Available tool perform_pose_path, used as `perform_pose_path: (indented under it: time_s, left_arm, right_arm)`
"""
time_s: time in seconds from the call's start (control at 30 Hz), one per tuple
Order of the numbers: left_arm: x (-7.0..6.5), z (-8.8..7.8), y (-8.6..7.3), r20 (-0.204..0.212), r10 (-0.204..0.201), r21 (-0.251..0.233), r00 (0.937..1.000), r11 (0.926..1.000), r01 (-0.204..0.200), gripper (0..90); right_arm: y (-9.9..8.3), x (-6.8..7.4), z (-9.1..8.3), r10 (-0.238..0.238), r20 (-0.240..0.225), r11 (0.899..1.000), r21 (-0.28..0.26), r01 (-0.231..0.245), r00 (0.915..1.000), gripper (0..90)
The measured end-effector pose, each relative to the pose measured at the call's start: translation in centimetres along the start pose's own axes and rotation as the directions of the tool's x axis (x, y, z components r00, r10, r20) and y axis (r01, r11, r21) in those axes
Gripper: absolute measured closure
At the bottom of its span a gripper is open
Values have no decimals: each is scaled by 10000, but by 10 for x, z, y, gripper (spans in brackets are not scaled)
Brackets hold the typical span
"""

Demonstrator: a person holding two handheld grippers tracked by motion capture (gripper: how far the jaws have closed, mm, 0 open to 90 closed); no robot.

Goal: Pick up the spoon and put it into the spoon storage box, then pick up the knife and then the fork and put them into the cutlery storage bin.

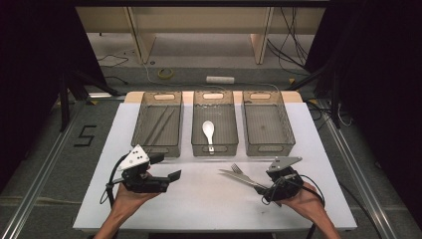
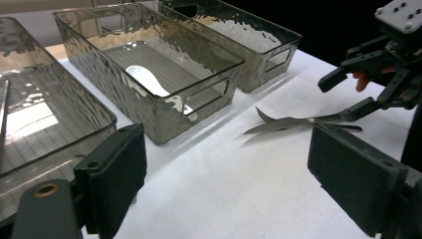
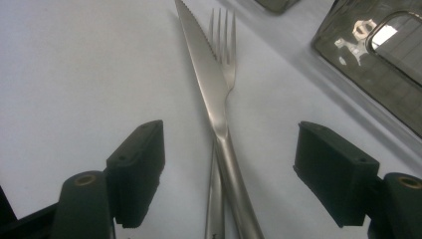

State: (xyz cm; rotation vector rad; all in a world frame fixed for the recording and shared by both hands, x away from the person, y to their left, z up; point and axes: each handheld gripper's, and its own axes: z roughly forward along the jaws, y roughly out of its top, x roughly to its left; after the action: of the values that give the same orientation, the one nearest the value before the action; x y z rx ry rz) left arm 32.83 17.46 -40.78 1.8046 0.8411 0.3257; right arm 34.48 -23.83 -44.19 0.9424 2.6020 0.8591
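A steel knife (image 1: 238, 176) lies crossed over a steel fork (image 1: 237, 169) on the white table, in front of the middle and right bins. In the right gripper view the knife (image 3: 209, 84) sits on top of the fork (image 3: 227, 55). Both handles run back between the jaws of my right gripper (image 3: 229, 169), and the pads stand apart from them on either side. My right gripper (image 1: 262, 189) is open and low over the table. At the front left my left gripper (image 1: 166, 167) is open with nothing in it and points toward the cutlery (image 2: 293, 123).
Three clear smoky bins stand in a row at the back of the table. The left bin (image 1: 141, 119) holds thin long sticks, the middle bin (image 1: 195, 124) holds a white spoon (image 1: 208, 130), and the right bin (image 1: 288, 124) shows nothing inside. Bare white tabletop (image 1: 199, 199) lies between my hands.
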Motion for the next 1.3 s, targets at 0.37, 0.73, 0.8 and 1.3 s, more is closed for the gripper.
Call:
perform_pose_path:
  time_s: [0.37, 0.73, 0.8, 1.3]
  left_arm:
    - [-7, -2, -3, 93, 98, 25, 9999, 9999, -98, 153]
    - [-10, -5, -5, 47, 232, 29, 9997, 9997, -232, 153]
    - [-11, -5, -6, 57, 284, 109, 9996, 9995, -285, 153]
    - [-13, -6, -6, 109, 364, 142, 9993, 9992, -365, 153]
  right_arm:
    - [1, -2, 5, -104, -190, 9990, 443, 112, 9998, 355]
    - [12, -10, 11, -594, -473, 9879, 1408, 655, 9971, 476]
    - [13, -10, 14, -618, -577, 9846, 1602, 704, 9964, 497]
    - [19, -10, 34, -594, -885, 9635, 2554, 803, 9943, 645]
